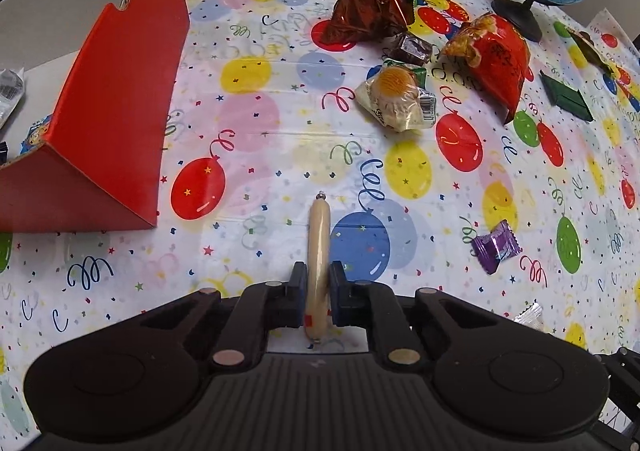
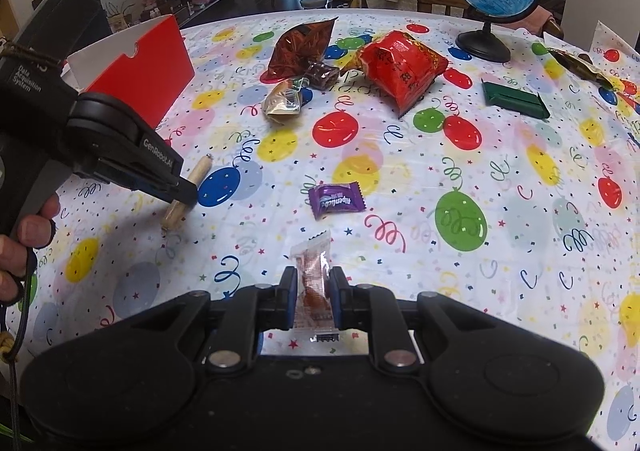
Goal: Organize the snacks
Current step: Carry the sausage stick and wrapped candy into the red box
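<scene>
You're clamping the left gripper tight on the sausage stick lying on the tablecloth, the right gripper pinching the clear-wrapped snack — both slick, so they're risking slipping out on the way to the red box.

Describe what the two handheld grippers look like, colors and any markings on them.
Both are matte black plastic with silver pivot bolts and blue finger pads. The left gripper, seen side-on, carries white lettering, "GenRobot.AI" and "Data Acquisition System". A dark cord hangs by the hand. The right gripper shows no lettering.
</scene>
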`<control>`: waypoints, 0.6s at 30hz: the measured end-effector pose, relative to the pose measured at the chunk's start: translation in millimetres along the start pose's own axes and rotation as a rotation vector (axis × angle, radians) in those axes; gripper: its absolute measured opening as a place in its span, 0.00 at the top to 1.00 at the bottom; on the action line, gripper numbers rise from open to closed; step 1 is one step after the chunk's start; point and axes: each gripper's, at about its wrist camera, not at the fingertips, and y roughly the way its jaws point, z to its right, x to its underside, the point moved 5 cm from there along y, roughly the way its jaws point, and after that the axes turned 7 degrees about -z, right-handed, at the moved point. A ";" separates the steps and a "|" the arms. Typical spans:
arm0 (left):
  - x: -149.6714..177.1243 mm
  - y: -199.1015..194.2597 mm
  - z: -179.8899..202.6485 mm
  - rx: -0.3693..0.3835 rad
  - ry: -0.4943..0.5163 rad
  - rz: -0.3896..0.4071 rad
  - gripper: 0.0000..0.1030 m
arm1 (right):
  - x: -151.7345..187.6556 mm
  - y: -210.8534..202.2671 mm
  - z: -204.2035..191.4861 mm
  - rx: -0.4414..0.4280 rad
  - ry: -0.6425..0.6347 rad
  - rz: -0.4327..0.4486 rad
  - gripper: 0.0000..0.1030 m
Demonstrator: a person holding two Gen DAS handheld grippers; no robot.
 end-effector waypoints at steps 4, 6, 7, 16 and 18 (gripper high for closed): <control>-0.4 -10.4 -1.6 0.019 -0.005 0.033 0.90 | -0.2 -0.5 0.0 0.003 0.004 0.002 0.85; -1.3 -17.0 -2.0 0.028 -0.001 0.042 0.90 | -1.2 -1.9 -0.9 0.003 0.005 0.006 0.85; -1.7 -20.8 -2.2 0.026 0.003 0.052 0.90 | -2.4 -3.0 -1.4 0.002 0.006 0.010 0.85; -6.8 -54.5 -11.9 0.071 0.009 0.094 0.90 | -20.0 -16.5 -15.5 -0.025 -0.006 0.053 0.85; -8.6 -65.3 -15.6 0.079 0.006 0.109 0.90 | -27.4 -21.3 -20.1 -0.033 -0.008 0.063 0.85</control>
